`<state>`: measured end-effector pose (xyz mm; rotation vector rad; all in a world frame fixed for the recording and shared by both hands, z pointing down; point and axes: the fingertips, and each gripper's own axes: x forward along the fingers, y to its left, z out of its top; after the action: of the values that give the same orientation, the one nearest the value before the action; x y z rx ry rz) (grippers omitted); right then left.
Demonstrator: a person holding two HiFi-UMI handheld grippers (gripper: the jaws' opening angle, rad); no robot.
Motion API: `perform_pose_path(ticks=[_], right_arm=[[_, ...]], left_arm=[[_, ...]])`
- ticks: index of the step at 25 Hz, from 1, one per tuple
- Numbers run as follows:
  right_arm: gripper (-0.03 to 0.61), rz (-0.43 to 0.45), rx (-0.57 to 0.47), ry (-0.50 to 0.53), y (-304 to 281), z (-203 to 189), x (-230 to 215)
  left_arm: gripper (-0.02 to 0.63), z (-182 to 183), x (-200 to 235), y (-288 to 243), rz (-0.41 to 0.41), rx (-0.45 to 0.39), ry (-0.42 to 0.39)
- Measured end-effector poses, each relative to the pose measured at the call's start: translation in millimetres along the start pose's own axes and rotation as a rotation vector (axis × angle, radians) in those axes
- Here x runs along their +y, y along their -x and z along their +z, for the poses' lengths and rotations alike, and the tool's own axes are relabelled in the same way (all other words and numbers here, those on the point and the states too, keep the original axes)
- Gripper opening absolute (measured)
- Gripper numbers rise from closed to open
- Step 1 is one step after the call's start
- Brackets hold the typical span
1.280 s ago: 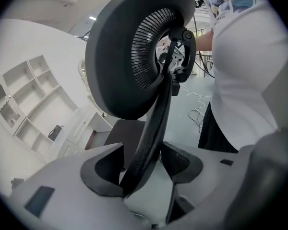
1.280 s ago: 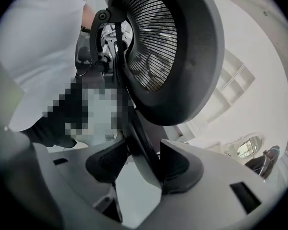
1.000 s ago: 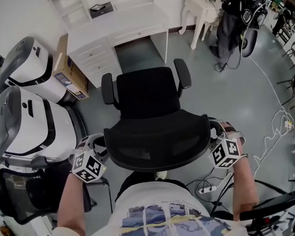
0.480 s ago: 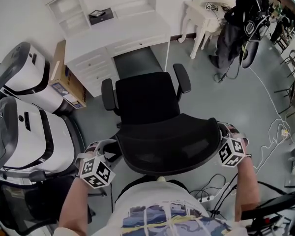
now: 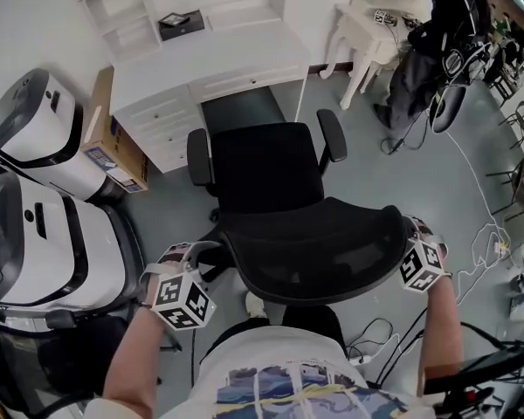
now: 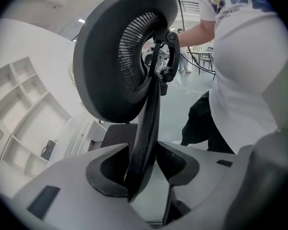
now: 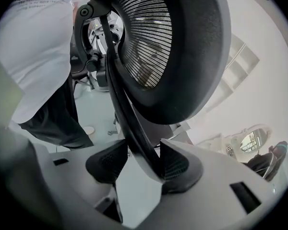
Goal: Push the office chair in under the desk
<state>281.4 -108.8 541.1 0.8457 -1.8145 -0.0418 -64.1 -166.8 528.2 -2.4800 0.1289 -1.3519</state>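
Observation:
A black office chair stands facing the white desk (image 5: pixel 218 59), its seat (image 5: pixel 266 168) just short of the knee space. Its mesh backrest (image 5: pixel 319 247) is nearest me. My left gripper (image 5: pixel 195 253) is at the backrest's left edge. In the left gripper view the jaws (image 6: pixel 144 164) are closing on the backrest's thin rim (image 6: pixel 149 123), which lies between the pads and touches both. My right gripper (image 5: pixel 413 234) is at the backrest's right edge. The right gripper view shows its jaws (image 7: pixel 141 164) shut across the rim (image 7: pixel 129 123).
Two large white machines (image 5: pixel 44 129) (image 5: pixel 44 234) and a cardboard box (image 5: pixel 105 138) stand left of the chair. Another black chair (image 5: pixel 35 365) is at bottom left. A small white table (image 5: pixel 367 33) and a person in dark clothes (image 5: pixel 428 59) are at the right, with cables (image 5: pixel 480 243) on the floor.
The backrest and both grippers have shifted right and lower in the head view. The left gripper has come in closer behind the backrest's left edge.

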Motion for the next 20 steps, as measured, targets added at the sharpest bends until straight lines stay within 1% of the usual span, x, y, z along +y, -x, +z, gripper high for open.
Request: perform_pose_path(ticks=[3,7,15,20], right_arm=[[0.225,0.003,-0.014,0.007,-6.1,-3.8,-21.8],[0.225,0.006,-0.043,0.039,-17.7,-7.2,-50.6],[0.225,0.019,-0.069,0.083,-40.0,-21.5,-112.7],[0.225,0.027,-0.093,0.107,-53.2,-24.6,-141.6]], left_arm=[[0.190,8.3,15.0,-11.1,-0.023,0.011,0.002],[0.183,16.4,27.1,-26.9,-0.043,0.037,0.031],[0.175,42.0,58.1,-53.2,-0.034,0.060,0.070],[0.175,49.7,78.2,-67.1,-0.026,0.075,0.092]])
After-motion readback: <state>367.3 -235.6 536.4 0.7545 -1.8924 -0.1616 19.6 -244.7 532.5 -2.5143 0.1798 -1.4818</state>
